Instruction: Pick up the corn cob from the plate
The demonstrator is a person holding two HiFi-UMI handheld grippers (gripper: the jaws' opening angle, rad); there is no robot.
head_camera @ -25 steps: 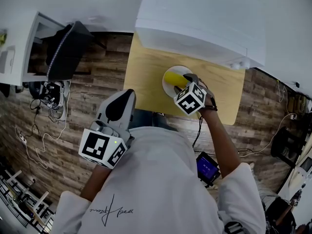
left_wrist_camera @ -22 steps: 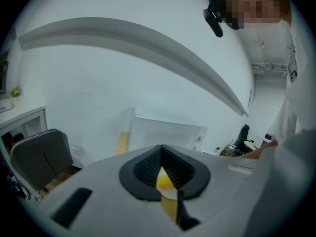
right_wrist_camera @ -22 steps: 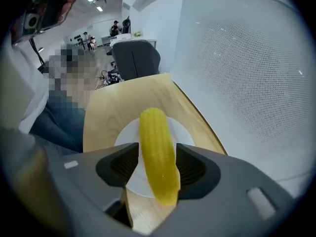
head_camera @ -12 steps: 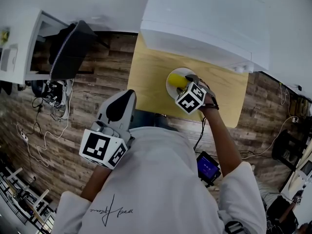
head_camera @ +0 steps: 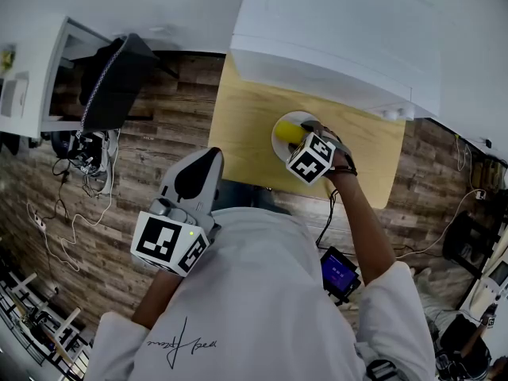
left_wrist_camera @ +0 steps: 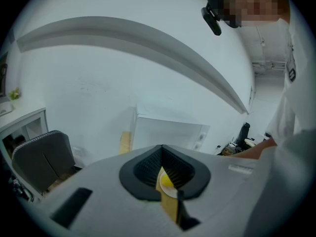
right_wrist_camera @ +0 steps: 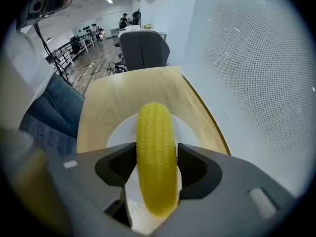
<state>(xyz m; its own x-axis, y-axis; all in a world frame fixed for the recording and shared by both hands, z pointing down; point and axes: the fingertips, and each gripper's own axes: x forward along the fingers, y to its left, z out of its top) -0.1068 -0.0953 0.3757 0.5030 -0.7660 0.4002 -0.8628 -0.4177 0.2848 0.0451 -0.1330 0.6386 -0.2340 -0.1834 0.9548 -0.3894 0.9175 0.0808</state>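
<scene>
A yellow corn cob lies on a small white plate on the wooden table. My right gripper points steeply down over it. Its jaws have just been opening and now stand open on either side of the cob, close to its sides. From the head view the corn cob and plate show partly under the right gripper. My left gripper hangs off the table's near left corner with its jaws together and nothing in them. In the left gripper view the left gripper shows only a sliver of the corn cob.
A white cabinet stands against the table's far edge, and its perforated white side is close on the right of the plate. A black chair and loose cables are on the wood floor to the left.
The right gripper has shifted only slightly over the corn cob and rolled a little. The left gripper has stayed where it was.
</scene>
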